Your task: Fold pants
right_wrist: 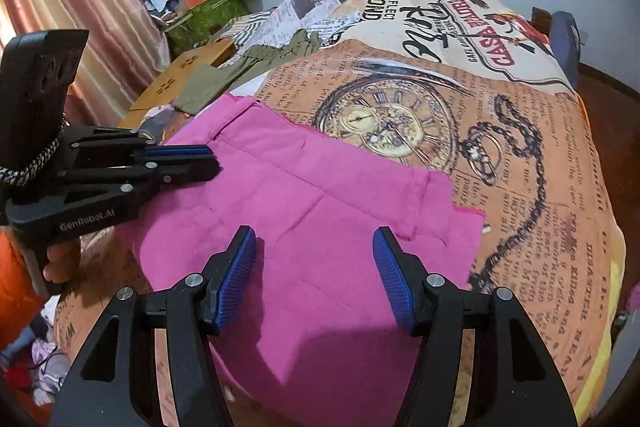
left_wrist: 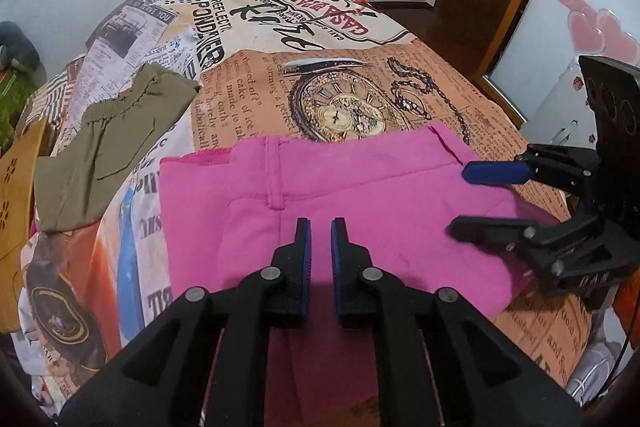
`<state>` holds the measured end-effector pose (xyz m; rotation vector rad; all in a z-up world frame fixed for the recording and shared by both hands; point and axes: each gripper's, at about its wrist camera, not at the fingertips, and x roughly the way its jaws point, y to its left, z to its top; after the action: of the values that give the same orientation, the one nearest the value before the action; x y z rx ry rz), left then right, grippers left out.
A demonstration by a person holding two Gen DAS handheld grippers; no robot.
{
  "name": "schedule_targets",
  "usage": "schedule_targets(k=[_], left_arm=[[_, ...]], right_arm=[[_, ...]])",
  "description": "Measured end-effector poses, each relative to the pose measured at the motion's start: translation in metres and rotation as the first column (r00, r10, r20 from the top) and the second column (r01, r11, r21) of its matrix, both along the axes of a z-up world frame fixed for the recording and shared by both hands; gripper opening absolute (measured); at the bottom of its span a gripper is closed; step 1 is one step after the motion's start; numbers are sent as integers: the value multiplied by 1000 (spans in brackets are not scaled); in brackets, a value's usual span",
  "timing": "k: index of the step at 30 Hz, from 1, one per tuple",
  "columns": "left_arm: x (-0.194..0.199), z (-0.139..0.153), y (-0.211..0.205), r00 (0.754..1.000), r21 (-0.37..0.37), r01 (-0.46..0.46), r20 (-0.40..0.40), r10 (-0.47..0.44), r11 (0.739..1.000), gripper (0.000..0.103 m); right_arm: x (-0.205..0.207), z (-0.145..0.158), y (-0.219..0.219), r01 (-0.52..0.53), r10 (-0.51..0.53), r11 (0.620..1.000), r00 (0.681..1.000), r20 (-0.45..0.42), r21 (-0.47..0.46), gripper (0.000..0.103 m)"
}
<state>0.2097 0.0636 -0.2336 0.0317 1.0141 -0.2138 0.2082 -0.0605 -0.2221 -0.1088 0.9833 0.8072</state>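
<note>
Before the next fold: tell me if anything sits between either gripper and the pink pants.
Nothing visible does. Both the left gripper and right gripper hover directly over the pink pants; the green garment lies off to the side.

Both wrist views – close, angled down – share pink pants (left_wrist: 360,195).

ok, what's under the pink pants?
The pink pants lie flat on the newspaper-print bedsheet, which shows all round them. The print directly beneath is covered; nothing else pokes out. Olive pants lie apart, to their left.

Left tongs (left_wrist: 321,227) barely parted and empty, right tongs (right_wrist: 314,239) half-spread.
</note>
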Motion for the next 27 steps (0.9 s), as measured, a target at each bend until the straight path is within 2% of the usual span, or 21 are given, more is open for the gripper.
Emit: schedule_targets(k=[8,9,10,12,16,21,25,27], left_arm=[[-31,4,12,1000,-4,-12,12,13,1000,14],[-34,4,13,1000,-4,-18,13,18,1000,20],[-39,5,15,999,10,-35,18,34,999,32],[-46,6,21,997,30,-70,34,69,997,42],[-54,4,36,995,-32,-98,3,98,995,42],[-63,2,41,994,-12,-107,2,107,994,44],[-62,10,46,992,-5,-122,15,122,993,45],[-58,16,50,991,-1,-131,29,131,991,51]], right_arm=[[-21,3,-31,43,-42,999,999,17,-32,57],[-24,3,-36,50,-50,998,999,12,-27,57],[-25,4,-39,57,-57,998,998,9,-24,57],[-28,4,-44,75,-75,997,997,7,-18,57],[-33,3,-51,89,-89,996,996,-1,-13,57],[-39,4,-56,104,-104,995,995,5,-8,57],[-40,13,-59,123,-122,992,991,55,-7,57],[-36,20,-60,135,-135,991,987,84,11,57]])
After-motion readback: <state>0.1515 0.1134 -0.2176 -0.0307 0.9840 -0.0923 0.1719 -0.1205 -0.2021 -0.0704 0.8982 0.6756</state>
